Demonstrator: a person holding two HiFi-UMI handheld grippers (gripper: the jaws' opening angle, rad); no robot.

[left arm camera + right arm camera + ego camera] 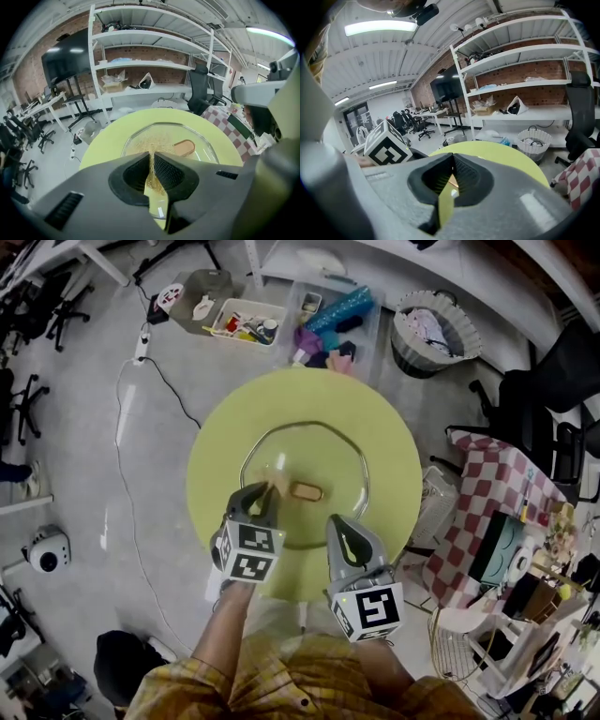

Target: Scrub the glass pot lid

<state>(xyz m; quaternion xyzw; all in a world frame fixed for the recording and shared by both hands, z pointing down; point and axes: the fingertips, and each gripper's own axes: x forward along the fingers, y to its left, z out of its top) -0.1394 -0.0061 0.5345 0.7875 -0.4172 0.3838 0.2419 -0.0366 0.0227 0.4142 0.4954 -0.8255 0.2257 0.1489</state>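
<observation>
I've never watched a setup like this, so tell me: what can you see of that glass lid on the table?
The lid is clear glass with a thin metal rim, wide and roughly round, with an oblong tan handle at its centre. It lies flat, handle up, on the round yellow-green table. The left gripper presses a golden scrubber onto the glass beside the handle. The right gripper seems to pinch the lid's near rim.
</observation>
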